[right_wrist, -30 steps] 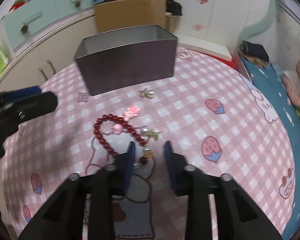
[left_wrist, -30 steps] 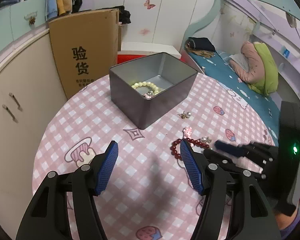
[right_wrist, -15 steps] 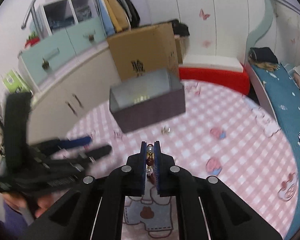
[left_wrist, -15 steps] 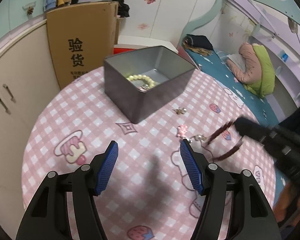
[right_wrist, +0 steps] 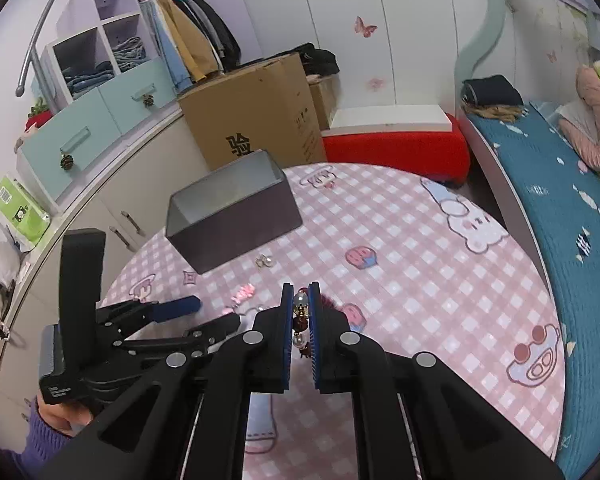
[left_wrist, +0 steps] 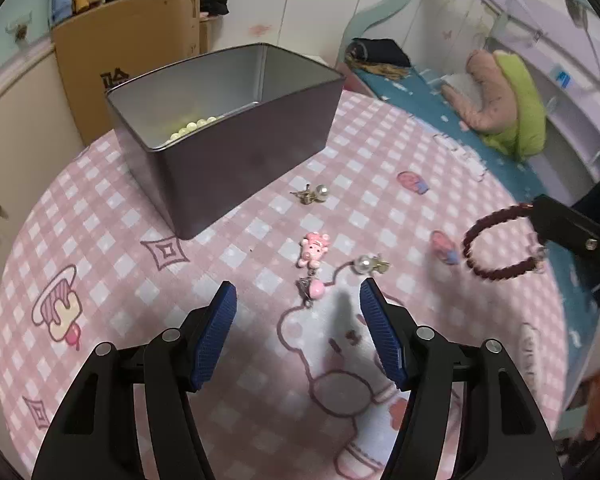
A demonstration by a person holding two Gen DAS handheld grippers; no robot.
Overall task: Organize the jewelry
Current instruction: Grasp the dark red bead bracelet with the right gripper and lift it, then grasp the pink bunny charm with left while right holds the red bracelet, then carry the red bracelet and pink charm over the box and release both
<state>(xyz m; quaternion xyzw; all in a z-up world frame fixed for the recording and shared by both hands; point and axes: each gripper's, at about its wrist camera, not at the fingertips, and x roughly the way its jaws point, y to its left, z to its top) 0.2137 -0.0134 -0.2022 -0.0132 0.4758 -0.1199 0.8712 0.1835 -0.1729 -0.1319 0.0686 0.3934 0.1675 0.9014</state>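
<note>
Carrying the red bead bracelet (left_wrist: 496, 246) clear of the desk (left_wrist: 380, 160), my right jaws clamped tight on it, left jaws half open, empty, over the pink charm (left_wrist: 314, 246); next: drop into the tin (left_wrist: 236, 160).

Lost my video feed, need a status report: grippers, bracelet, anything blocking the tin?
Right gripper shut on red bead bracelet, lifted off the table. Left gripper open, empty, above the pink charm. Tin open-topped, nothing blocking.
</note>
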